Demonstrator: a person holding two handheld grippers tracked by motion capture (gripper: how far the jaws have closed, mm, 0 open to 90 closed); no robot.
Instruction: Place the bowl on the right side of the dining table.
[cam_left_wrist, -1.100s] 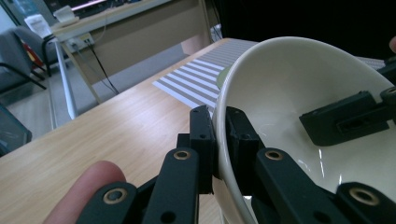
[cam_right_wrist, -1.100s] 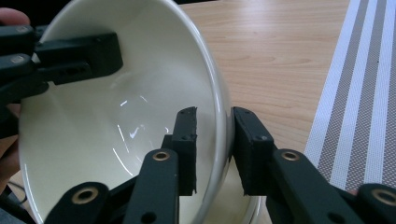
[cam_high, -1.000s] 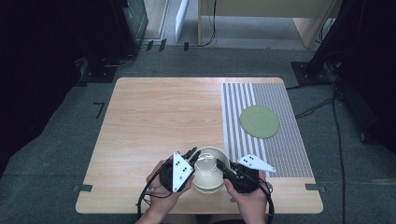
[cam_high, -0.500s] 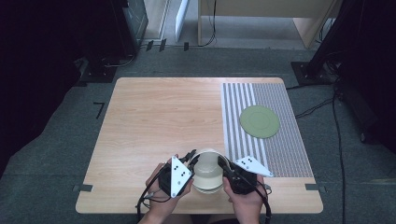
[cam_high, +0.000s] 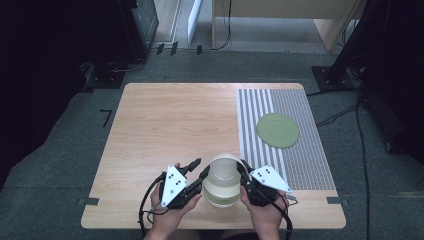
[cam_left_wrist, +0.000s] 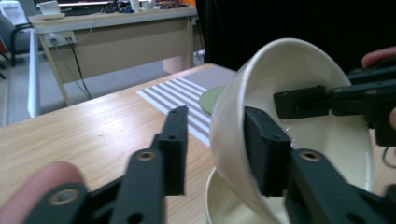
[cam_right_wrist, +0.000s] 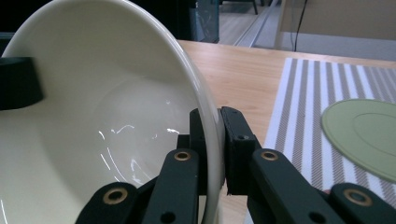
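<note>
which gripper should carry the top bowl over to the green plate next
Likely the right gripper: its jaws pinch the tilted top bowl at the rim, and the green plate lies on its side. The left gripper has just been opening; its pads stand off the wall.

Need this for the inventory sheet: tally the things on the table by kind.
Cream bowls: 2, upper bowl tilted over lower bowl
Green plate: 1
Striped mat: 1
Total: 4
</note>
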